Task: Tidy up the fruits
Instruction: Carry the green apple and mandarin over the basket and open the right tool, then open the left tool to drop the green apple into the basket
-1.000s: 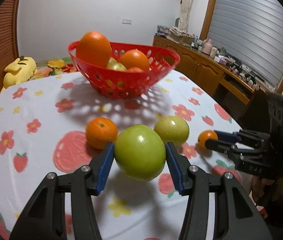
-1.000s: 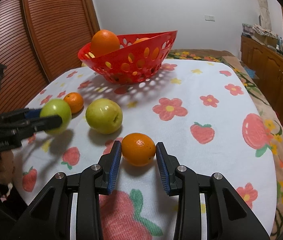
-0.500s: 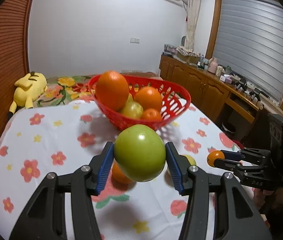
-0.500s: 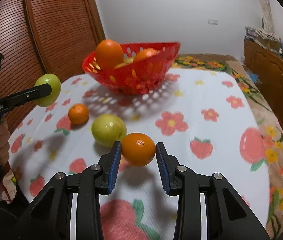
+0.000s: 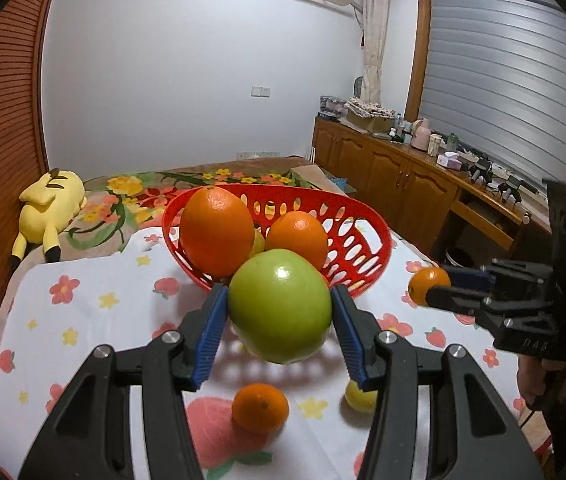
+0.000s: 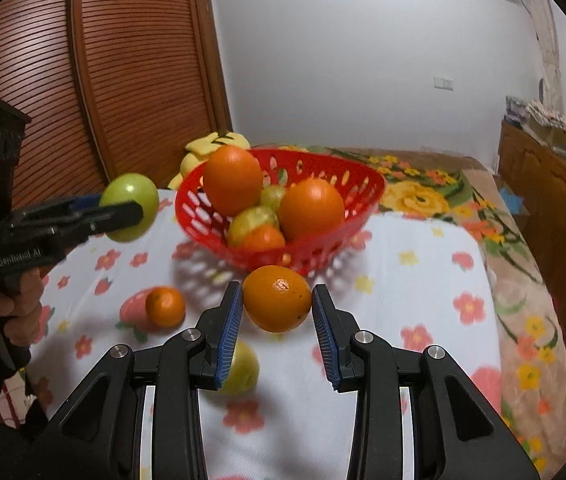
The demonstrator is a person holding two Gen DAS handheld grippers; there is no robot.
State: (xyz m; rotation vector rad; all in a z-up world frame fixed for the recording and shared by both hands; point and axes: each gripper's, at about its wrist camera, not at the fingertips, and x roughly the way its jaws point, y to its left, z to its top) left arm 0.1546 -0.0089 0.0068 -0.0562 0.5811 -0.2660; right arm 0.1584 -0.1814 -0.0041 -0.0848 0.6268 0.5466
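Observation:
My left gripper is shut on a green apple and holds it in the air in front of the red basket; it also shows in the right wrist view. My right gripper is shut on an orange, lifted near the basket; it shows at the right of the left wrist view. The basket holds several oranges and green fruits. A small orange and a yellow-green apple lie on the tablecloth below.
The table has a white flowered cloth. A yellow plush toy lies on the bed behind. A wooden sideboard with clutter runs along the right. A slatted wooden wardrobe stands at the left.
Both grippers have risen from the table with their fruit and moved toward the basket. The small orange and the yellow-green apple stayed on the cloth.

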